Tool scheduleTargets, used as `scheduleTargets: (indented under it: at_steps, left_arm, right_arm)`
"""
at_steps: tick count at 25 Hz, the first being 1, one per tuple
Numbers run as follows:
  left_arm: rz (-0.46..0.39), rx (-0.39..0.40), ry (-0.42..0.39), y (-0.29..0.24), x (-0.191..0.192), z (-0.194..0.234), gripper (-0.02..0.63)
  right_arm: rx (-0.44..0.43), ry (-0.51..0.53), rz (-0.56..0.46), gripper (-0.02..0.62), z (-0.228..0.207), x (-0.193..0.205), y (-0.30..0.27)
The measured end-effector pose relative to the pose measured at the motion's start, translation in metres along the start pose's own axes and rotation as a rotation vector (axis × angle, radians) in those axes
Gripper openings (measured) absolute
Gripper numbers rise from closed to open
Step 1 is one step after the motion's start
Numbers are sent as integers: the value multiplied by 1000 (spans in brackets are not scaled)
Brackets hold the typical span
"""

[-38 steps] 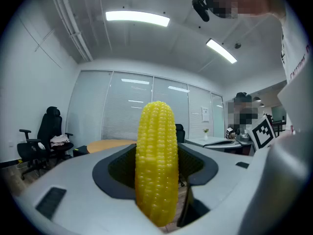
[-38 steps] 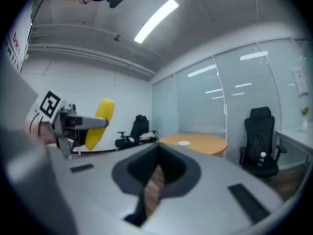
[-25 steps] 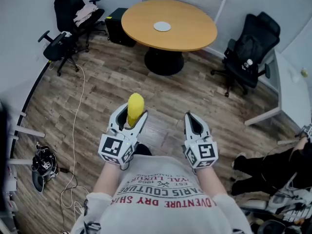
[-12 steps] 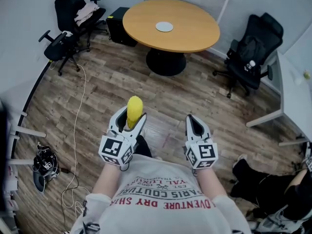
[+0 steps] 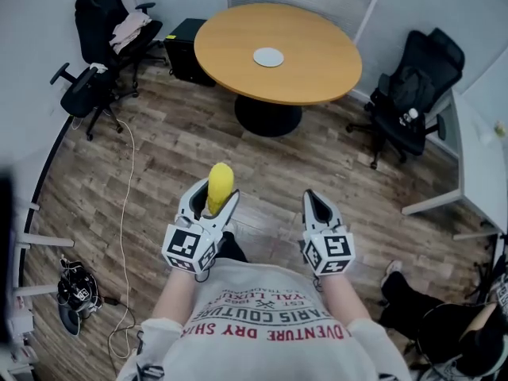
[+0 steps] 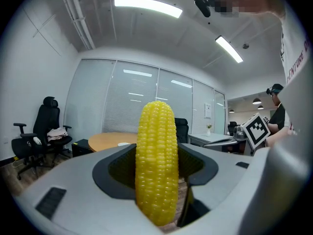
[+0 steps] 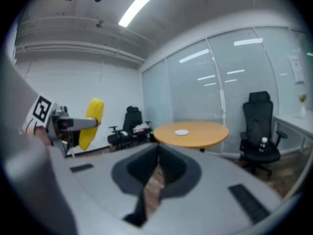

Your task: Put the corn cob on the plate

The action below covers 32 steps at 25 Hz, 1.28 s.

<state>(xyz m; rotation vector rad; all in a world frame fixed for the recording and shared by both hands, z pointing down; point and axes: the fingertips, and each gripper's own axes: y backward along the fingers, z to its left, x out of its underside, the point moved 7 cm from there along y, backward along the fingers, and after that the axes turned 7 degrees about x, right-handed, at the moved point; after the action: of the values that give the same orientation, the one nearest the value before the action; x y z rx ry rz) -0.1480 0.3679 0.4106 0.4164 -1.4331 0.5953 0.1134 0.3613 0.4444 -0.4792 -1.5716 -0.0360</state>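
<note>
Wood-plank floor (image 5: pixel 175 141) all over; round orange table (image 5: pixel 317 62) ahead, black office chairs (image 5: pixel 413 94) either side; left gripper (image 5: pixel 214 194) clamped on the corn cob (image 5: pixel 220 179), standing upright; right gripper (image 5: pixel 313 198) pinched nearly together, nothing in it; small white plate (image 5: pixel 268 56) mid-table, well away.

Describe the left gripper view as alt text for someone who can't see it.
A yellow corn cob stands upright, clamped between the jaws of the left tool, filling the centre of the frame. Behind it are a round wooden table, a black office chair at the left, and a glass wall under ceiling strip lights.
</note>
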Motion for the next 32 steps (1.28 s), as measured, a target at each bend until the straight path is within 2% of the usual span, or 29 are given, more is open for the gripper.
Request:
scheduleTargets:
  at_steps: [10, 15, 19, 26, 30, 32]
  left_arm:
    - [-23, 81, -31, -67, -39, 139, 281]
    - [-11, 120, -23, -89, -46, 192, 281]
    - [1, 137, -29, -106, -49, 216, 281]
    - [7, 122, -9, -134, -46, 246, 281]
    - [14, 101, 4, -162, -43, 258, 281]
    - [26, 90, 0, -181, -43, 264, 281]
  right_arm:
    - [72, 8, -23, 31, 31, -49, -131]
    - [104, -15, -13, 30, 45, -63, -185]
    - [103, -17, -1, 30, 54, -71, -218]
    - [60, 0, 15, 31, 56, -77, -264]
    - [55, 27, 15, 31, 36, -81, -294]
    - [52, 81, -7, 29, 26, -90, -312]
